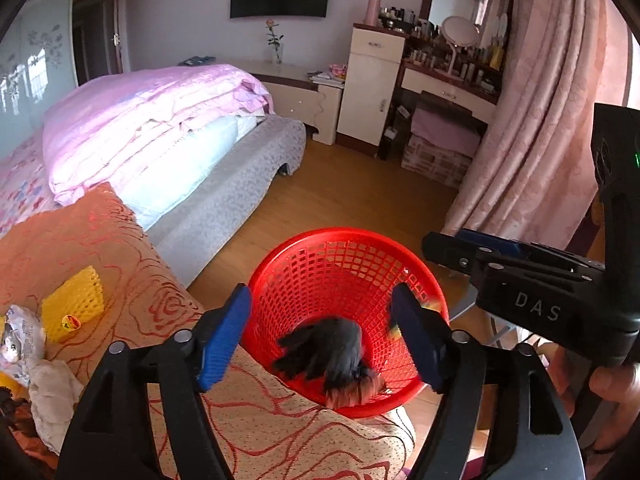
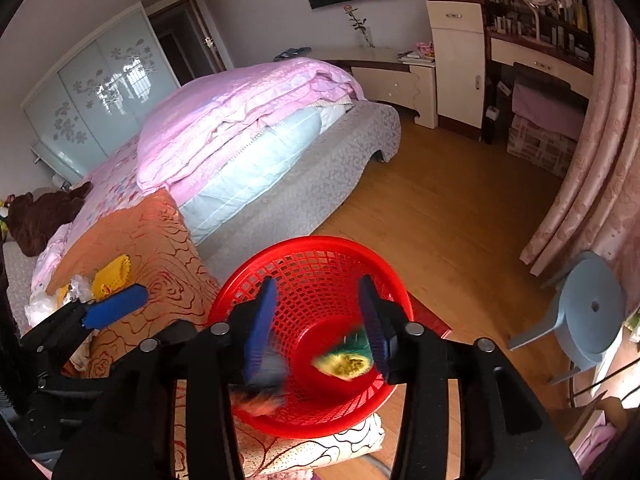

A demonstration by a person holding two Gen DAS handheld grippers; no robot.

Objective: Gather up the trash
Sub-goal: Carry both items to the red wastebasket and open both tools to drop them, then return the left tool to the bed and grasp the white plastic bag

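With both my left hand-held gripper (image 1: 320, 332) and right hand-held gripper (image 2: 320, 324) parted and empty over the red basket (image 1: 316, 252), I'd pinch the light, crumply yellow foam net (image 1: 74, 304) by its edge.

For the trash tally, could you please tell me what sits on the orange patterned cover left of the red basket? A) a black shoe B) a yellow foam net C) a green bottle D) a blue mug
B: a yellow foam net lies on the orange cover, left of the red basket.
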